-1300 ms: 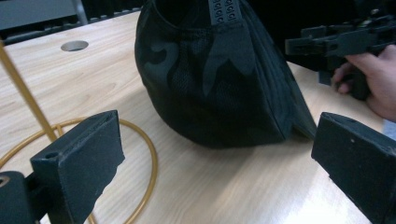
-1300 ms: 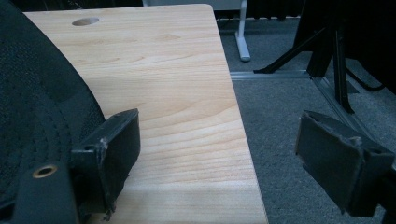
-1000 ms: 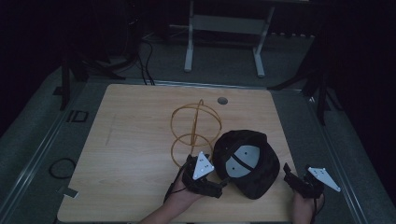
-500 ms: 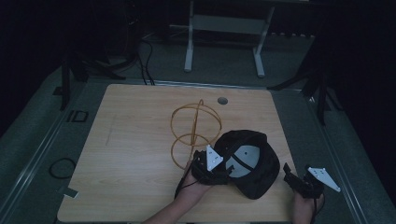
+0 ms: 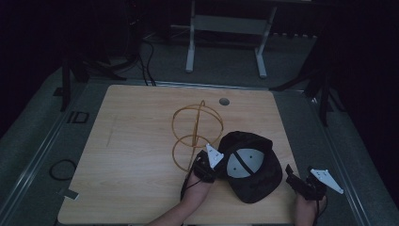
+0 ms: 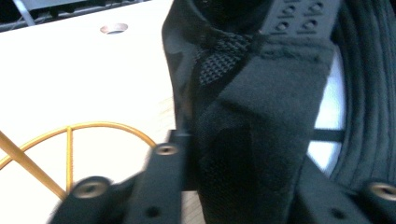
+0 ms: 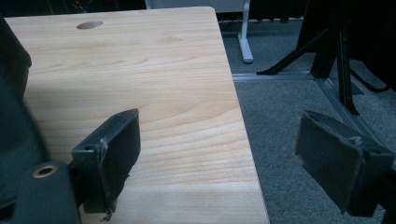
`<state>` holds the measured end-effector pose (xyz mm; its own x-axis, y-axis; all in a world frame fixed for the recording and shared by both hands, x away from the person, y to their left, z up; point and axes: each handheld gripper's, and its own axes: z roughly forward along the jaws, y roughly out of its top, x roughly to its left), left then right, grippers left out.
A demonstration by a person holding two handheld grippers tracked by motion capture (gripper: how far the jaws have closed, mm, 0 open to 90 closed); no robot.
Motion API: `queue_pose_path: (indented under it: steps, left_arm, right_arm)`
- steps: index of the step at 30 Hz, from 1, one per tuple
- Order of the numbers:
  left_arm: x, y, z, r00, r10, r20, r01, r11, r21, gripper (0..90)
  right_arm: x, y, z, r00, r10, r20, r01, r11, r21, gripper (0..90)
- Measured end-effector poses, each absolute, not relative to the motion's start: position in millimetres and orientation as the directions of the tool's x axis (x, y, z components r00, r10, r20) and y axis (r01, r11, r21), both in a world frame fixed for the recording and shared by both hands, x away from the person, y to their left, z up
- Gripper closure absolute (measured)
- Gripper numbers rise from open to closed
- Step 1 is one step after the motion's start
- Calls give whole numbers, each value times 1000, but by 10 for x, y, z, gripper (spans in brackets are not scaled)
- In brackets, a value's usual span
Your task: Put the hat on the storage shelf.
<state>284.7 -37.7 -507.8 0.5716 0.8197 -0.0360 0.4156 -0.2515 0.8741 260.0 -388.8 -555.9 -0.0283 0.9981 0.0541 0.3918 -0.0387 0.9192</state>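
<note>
A black cap [image 5: 256, 186] lies upside down on the right of the wooden table [image 5: 136, 141], its pale lining facing up. My left gripper [image 5: 210, 162] is at the cap's left rim. In the left gripper view the cap's thick back strap [image 6: 261, 107] fills the gap between the jaws, and the left gripper [image 6: 243, 154] looks shut on it. My right gripper [image 5: 294, 176] sits at the table's right front edge, just right of the cap. It is open [image 7: 217, 140] with bare wood between the jaws, and the cap [image 7: 14, 121] shows at the left.
A gold wire frame of crossed hoops [image 5: 196, 127] stands mid-table, just left of the cap, and its hoop [image 6: 70, 140] is close beside the left jaw. A round cable hole [image 5: 224, 101] is near the far edge. Grey carpet [image 7: 289, 121] drops off past the table's right edge.
My left gripper has moved right, from beside the wire frame onto the cap's left rim, and now has the strap between its jaws. The right gripper has stayed in place.
</note>
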Motion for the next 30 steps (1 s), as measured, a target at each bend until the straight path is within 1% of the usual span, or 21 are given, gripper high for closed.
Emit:
queue_pose_path:
  steps: [2,5,8,10,12,13,21,30]
  left_arm:
    - [2848,-384,-5068,580,815,-23,403,-262,877,855]
    - [2837,-400,-5041,584,812,1,378,-273,885,885]
    - [2805,-440,-4989,590,807,39,344,-294,892,890]
    - [2773,-455,-4933,594,803,45,321,-289,902,892]
    - [2735,-467,-4856,604,793,74,283,-300,911,893]
    - [2718,-465,-4800,616,785,67,273,-293,916,893]
    - [2575,-439,-4461,669,736,103,176,-292,940,895]
    - [2463,-326,-4228,690,712,134,106,-282,953,895]
  right_arm:
    - [2601,-3890,-5559,-29,998,54,391,-39,919,142]
    - [2599,-3889,-5559,-30,998,56,391,-40,919,143]
    - [2599,-3893,-5559,-29,998,58,390,-42,920,143]
    - [2599,-3895,-5559,-29,998,60,391,-43,919,144]
    - [2598,-3896,-5559,-29,998,60,390,-44,920,144]
    - [2597,-3897,-5559,-29,998,61,389,-45,920,144]
    - [2597,-3896,-5558,-25,998,63,391,-48,919,144]
    - [2600,-3900,-5559,-27,998,59,391,-44,920,144]
